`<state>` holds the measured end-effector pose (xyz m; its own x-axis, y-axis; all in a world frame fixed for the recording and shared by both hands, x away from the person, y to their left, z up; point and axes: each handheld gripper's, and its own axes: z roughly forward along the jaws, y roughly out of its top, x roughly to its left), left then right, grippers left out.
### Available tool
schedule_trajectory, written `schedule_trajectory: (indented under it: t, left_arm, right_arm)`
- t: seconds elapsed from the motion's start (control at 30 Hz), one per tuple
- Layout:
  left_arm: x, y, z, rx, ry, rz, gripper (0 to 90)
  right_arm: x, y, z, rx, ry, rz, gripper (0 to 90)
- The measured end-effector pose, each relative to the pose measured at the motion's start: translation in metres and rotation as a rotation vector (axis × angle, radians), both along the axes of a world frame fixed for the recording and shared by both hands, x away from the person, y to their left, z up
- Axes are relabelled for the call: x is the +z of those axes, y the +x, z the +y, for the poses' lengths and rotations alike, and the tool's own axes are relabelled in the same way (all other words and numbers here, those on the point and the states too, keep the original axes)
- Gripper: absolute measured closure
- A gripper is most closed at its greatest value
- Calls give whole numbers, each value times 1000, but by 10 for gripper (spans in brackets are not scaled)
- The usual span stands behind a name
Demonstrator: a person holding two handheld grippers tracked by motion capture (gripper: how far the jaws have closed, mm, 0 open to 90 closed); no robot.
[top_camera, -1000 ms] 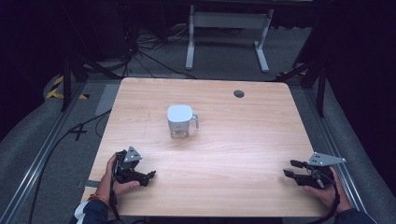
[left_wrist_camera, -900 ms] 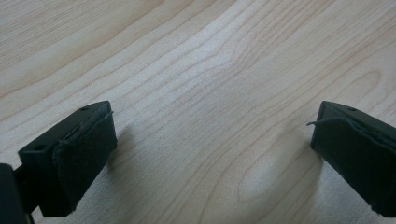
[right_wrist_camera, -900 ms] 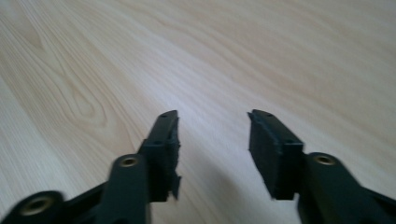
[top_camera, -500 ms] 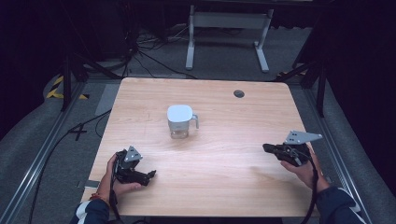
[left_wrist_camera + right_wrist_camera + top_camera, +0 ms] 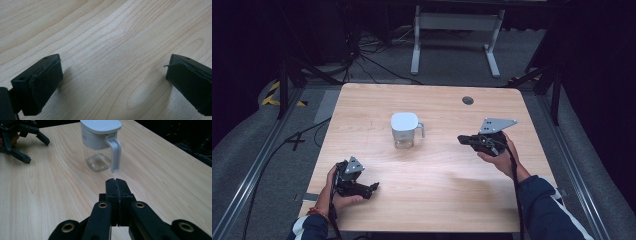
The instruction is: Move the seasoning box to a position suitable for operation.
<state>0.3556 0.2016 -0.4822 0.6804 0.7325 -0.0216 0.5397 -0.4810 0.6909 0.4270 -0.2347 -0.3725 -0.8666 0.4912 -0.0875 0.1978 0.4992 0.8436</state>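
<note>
A clear jug with a white lid and white handle (image 5: pixel 405 130) stands upright near the middle of the wooden table (image 5: pixel 442 200). In the right gripper view the jug (image 5: pixel 101 143) is straight ahead, handle turned toward me. My right gripper (image 5: pixel 461 139) (image 5: pixel 116 181) is shut with nothing in it, held above the table to the right of the jug and pointing at it. My left gripper (image 5: pixel 373 188) rests low at the front left of the table, jaws wide apart over bare wood (image 5: pixel 112 75). The left gripper (image 5: pixel 20 137) also appears far off in the right gripper view.
A small dark round hole (image 5: pixel 468 100) sits near the table's far edge. Beyond the table are a grey metal stand (image 5: pixel 452 30), cables on the floor and black-and-yellow tape (image 5: pixel 274 95) at the left. A rail (image 5: pixel 252 170) runs along the left side.
My right gripper has travelled from the front right corner up and leftward toward the jug. The left gripper stayed in place.
</note>
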Motion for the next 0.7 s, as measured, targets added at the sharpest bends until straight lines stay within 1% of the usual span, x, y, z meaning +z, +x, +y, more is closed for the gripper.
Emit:
schedule_trajectory:
  t: [0.03, 0.07, 0.13, 0.17, 0.2, 0.23, 0.27, 0.3, 0.33, 0.43, 0.5, 0.53, 0.57, 0.6, 0.63, 0.67, 0.7]
  left_arm:
    - [0, 0, 0, 0, -3, 2, 10]
    - [0, 0, 0, -3, -1, -5, 18]
    - [0, 0, 0, -4, -2, -9, 43]
    - [1, 0, 1, -6, 1, -5, 43]
    - [2, 1, 2, 5, 3, -20, 65]
    - [2, 1, 2, 9, -2, -17, 94]
    - [3, 1, 2, 29, -12, -21, 115]
    - [3, 1, 2, 35, -12, -22, 161]
    - [3, 1, 2, 35, -12, -22, 167]
    - [3, 1, 0, 50, -12, -28, 175]
    - [4, 0, -1, 67, -19, -22, 227]
    - [5, 1, -2, 73, -4, -34, 242]
    - [6, 2, -3, 90, -9, -29, 257]
    - [7, 5, -2, 83, -4, -38, 315]
    - [7, 7, -3, 96, -22, -22, 344]
    - [10, 9, -3, 105, -23, -18, 344]
    - [12, 11, -2, 102, -15, -23, 364]
  right_arm:
    - [1, 2, 3, 5, 3, 4, 896]
    - [2, 5, 7, 10, 9, 5, 896]
    - [5, 10, 15, 17, 15, 0, 896]
    - [5, 10, 15, 17, 15, 0, 896]
    - [7, 13, 20, 23, 25, 2, 896]
    - [10, 17, 27, 32, 19, -4, 897]
    - [10, 19, 31, 37, 18, -7, 896]
    - [12, 23, 40, 50, 19, -7, 896]
    - [12, 23, 40, 50, 19, -7, 896]
    - [14, 30, 55, 69, 7, -17, 897]
    - [15, 35, 64, 76, 16, -17, 897]
    - [16, 37, 67, 81, 16, -17, 897]
    - [17, 40, 72, 81, 14, -26, 897]
    - [18, 43, 76, 79, 21, -29, 897]
    - [19, 45, 78, 83, 27, -29, 897]
    - [20, 46, 81, 87, 33, -28, 897]
    - [20, 49, 85, 86, 26, -34, 897]
